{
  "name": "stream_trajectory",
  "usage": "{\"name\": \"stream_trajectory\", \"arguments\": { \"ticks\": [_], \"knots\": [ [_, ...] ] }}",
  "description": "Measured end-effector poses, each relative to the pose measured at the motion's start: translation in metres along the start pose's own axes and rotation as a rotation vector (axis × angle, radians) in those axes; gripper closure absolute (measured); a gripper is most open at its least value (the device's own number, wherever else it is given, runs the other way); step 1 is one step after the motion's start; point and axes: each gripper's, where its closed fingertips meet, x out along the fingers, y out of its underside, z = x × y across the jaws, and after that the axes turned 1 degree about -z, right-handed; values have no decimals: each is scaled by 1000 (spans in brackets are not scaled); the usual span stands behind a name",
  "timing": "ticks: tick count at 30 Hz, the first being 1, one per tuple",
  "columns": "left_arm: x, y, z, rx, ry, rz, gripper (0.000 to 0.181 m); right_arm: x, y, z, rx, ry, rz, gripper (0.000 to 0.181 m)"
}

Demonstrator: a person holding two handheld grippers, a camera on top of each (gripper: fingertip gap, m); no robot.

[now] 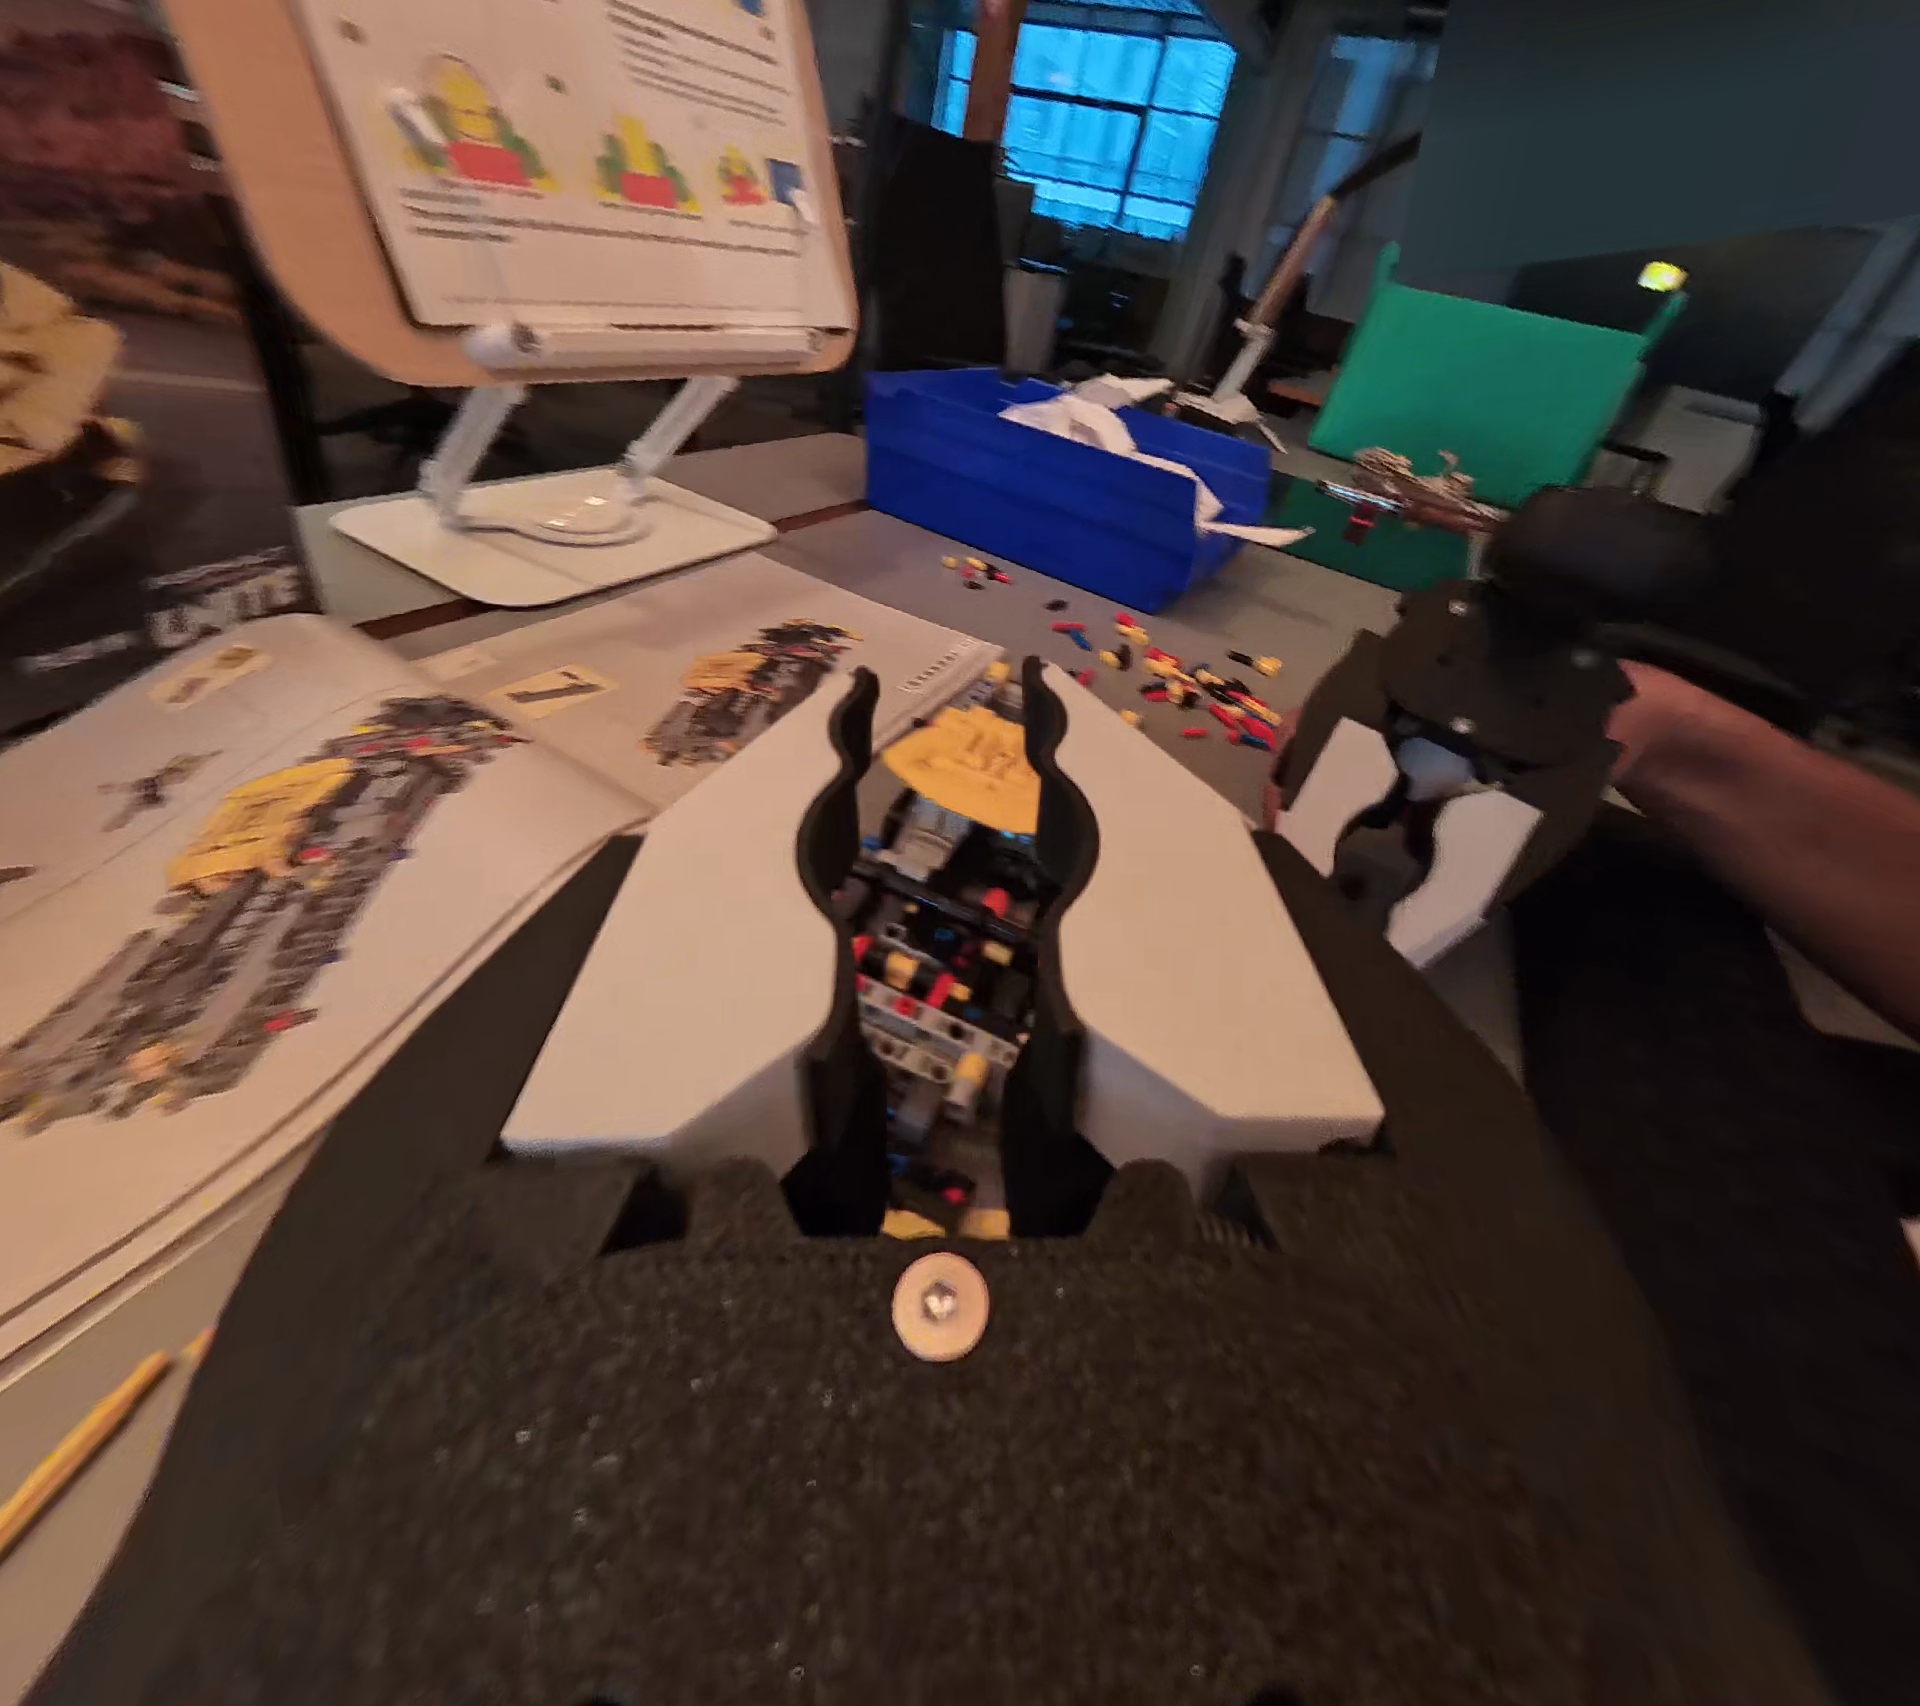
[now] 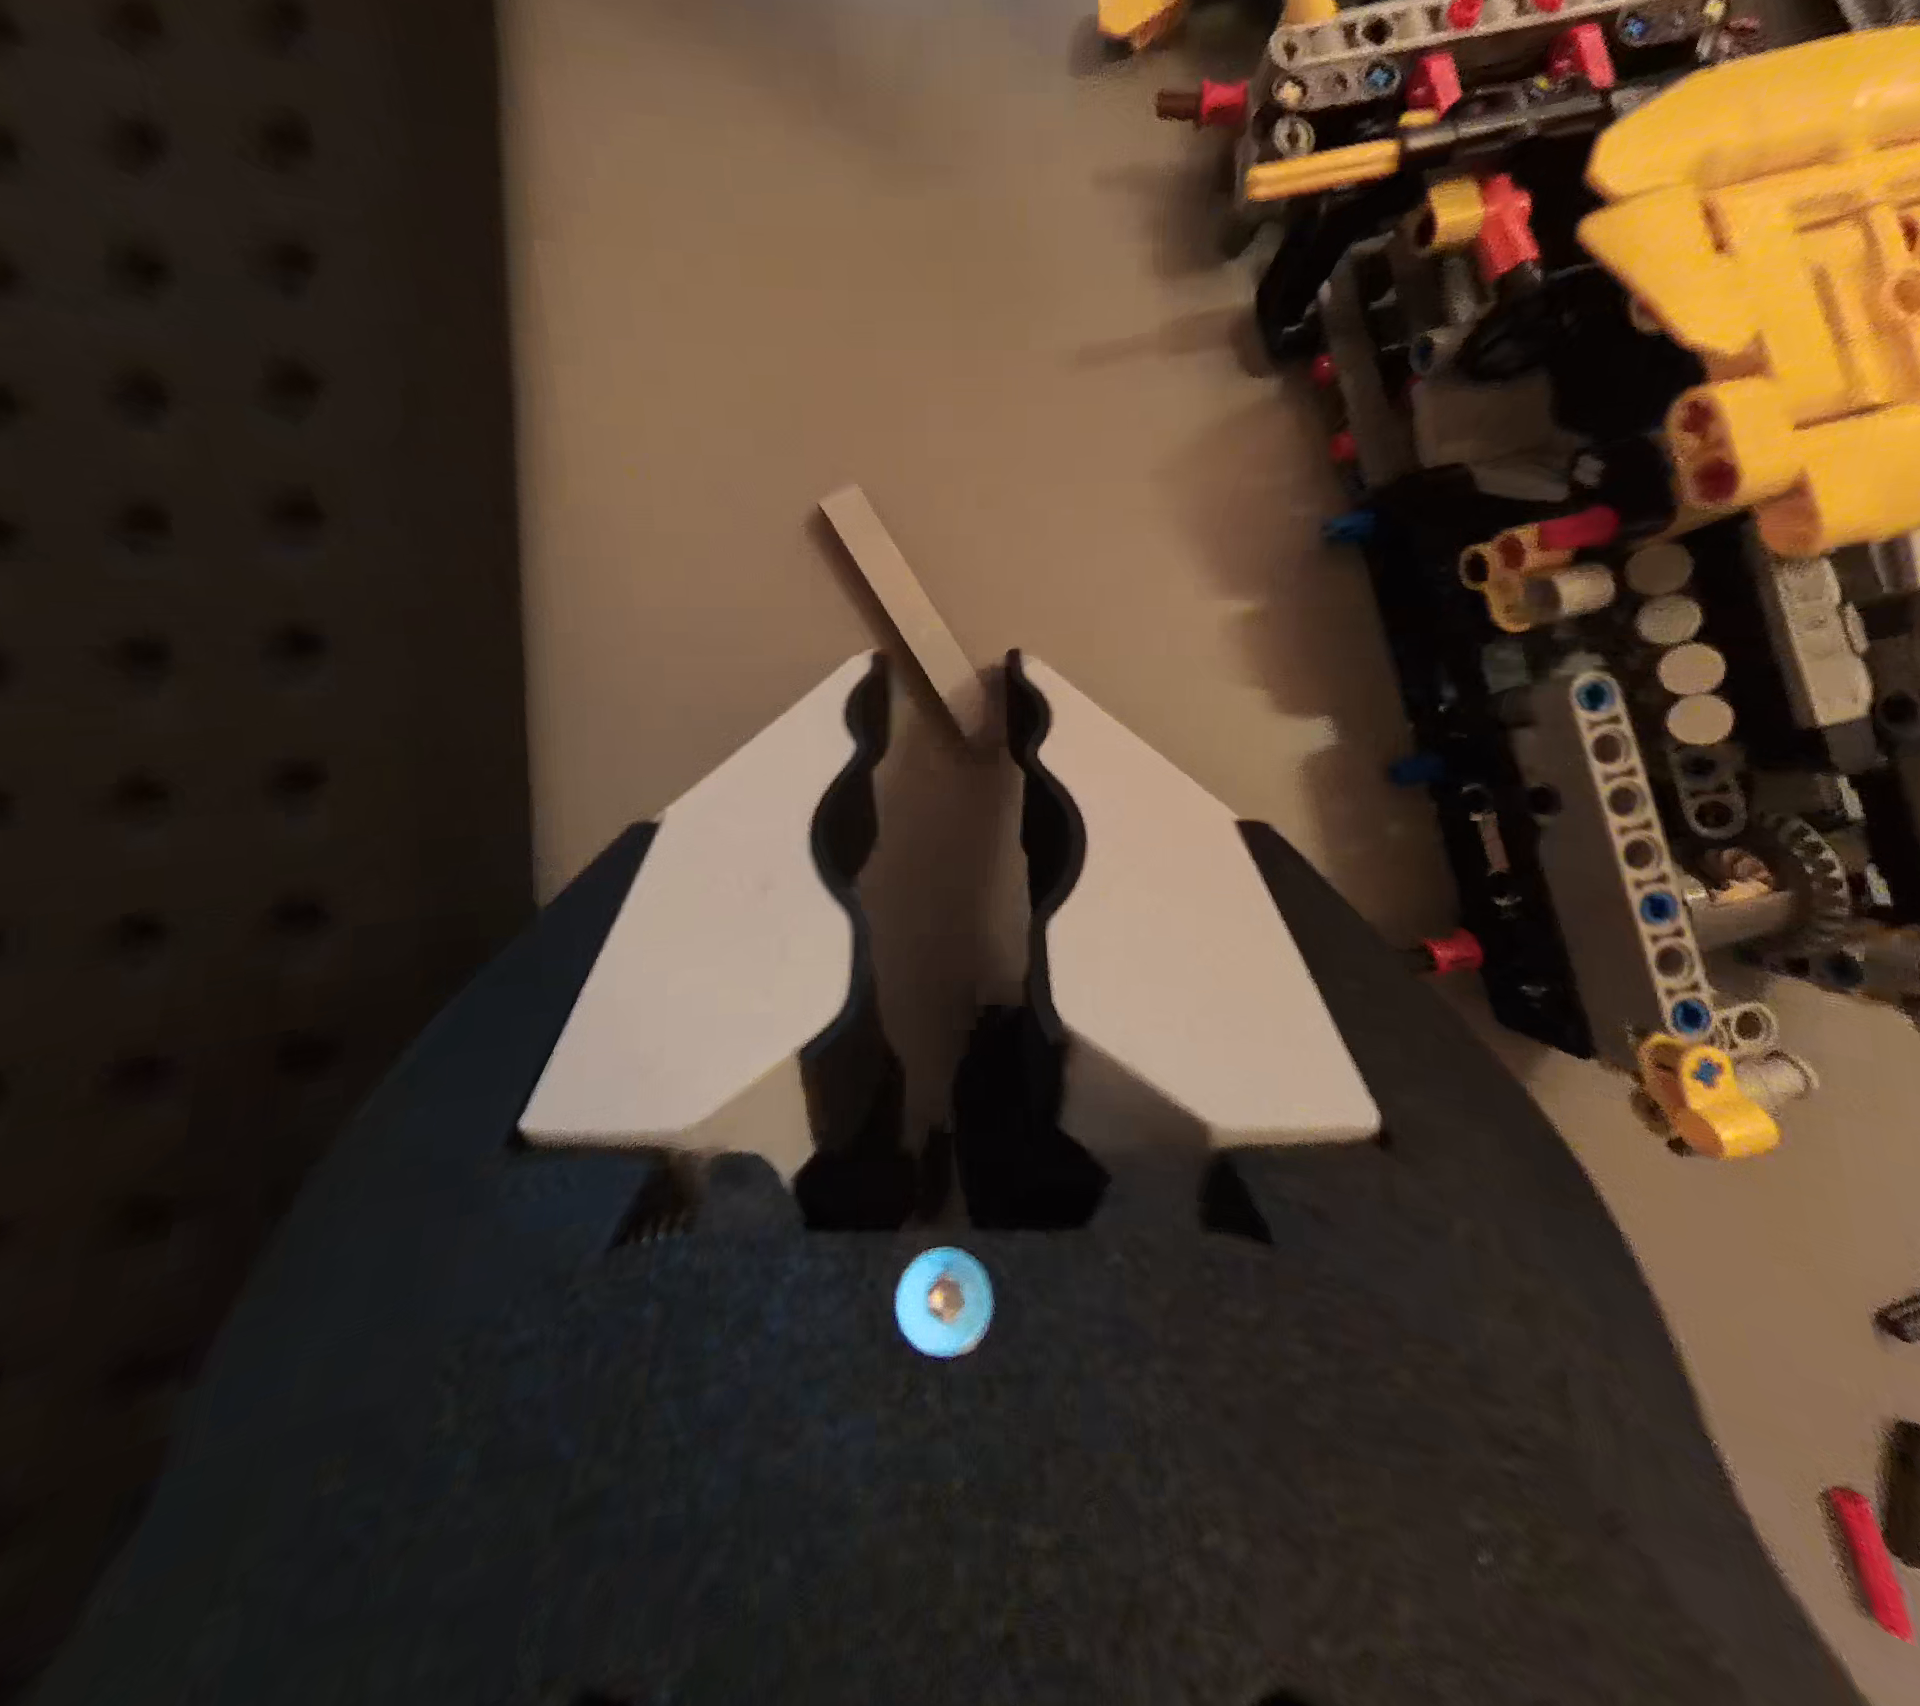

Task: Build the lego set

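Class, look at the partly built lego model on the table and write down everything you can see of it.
The partly built lego model is a long vehicle-like frame of black and grey holed beams, plastic by its look, with red and blue pins. A large yellow shell sits on one side. It lies on the grey table, to the right of the right tool, apart from it. In the left wrist view it shows between the left tool's fingers; contact cannot be told.

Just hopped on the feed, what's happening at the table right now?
A person is mid-build on a lego set, with a two-finger gripper in each hand. The left gripper hovers open over the partly built yellow-and-black model, which shows between its fingers. The right gripper holds a flat grey piece that sticks out past its tips, with the model off to its side. Open instruction booklets and loose small parts lie on the table.
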Motion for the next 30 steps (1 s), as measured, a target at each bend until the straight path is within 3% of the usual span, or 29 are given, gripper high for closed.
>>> {"name": "stream_trajectory", "arguments": {
  "ticks": [1,3,7,10,12,15,18,21,30],
  "knots": [
    [2,3,-6,-7,26,16,153,1,0,0,-22,17,19,172],
    [4,6,-15,-36,60,32,154,0,-6,-9,-96,120,39,174],
    [5,12,-37,-193,203,75,153,-33,-60,-52,-242,570,-144,174],
    [5,7,-55,-264,306,59,151,-62,-100,-62,-334,881,-258,174],
    [6,6,-65,-239,329,50,151,-72,-113,-63,-328,1000,-295,174],
    [9,6,-72,-197,317,44,151,-67,-125,-54,-298,978,-358,174],
    [12,10,-70,-202,296,59,153,-73,-131,-50,-348,1051,-372,174],
    [10,4,-70,-215,311,25,168,-68,-131,-47,-342,1017,-388,174],
    [13,16,-77,-160,322,91,173,-65,-128,-46,-380,1019,-379,174]
  ]
}}
